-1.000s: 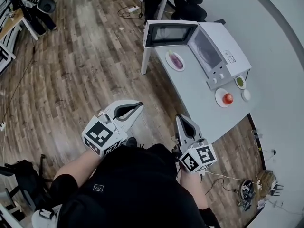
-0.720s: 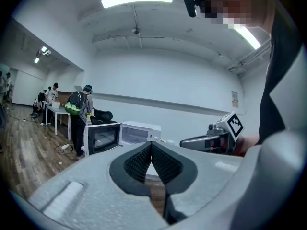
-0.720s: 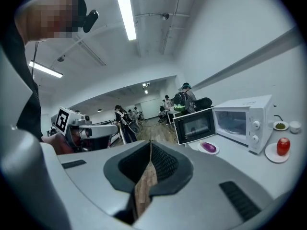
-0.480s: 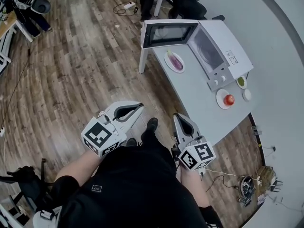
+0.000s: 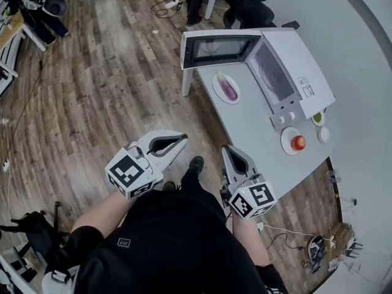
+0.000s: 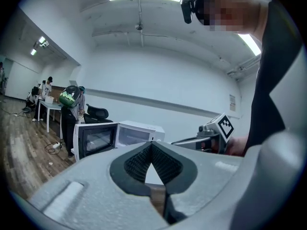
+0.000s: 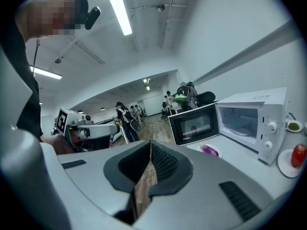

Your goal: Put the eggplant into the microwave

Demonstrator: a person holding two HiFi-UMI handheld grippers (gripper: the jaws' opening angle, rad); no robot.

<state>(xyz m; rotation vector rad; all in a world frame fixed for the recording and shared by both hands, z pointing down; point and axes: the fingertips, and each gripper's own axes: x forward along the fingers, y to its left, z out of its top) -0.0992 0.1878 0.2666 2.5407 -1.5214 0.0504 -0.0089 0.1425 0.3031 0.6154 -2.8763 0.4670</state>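
The microwave (image 5: 298, 59) interior could hardly be made out; the left tool (image 5: 181, 139) and right tool (image 5: 228, 149) were seen closed, empty.

The eggplant (image 5: 229, 89) is small, glossy and purple. It lies flat on a white plate (image 5: 217, 84) on the pale grey tabletop (image 5: 257, 133), with its paler stem end toward the microwave's door (image 5: 214, 48). The microwave (image 5: 288, 63) is a white box standing upright on the same tabletop. Its dark-windowed door is swung wide open, its cavity is exposed toward the plate just beside it, and two round knobs sit on its control panel.
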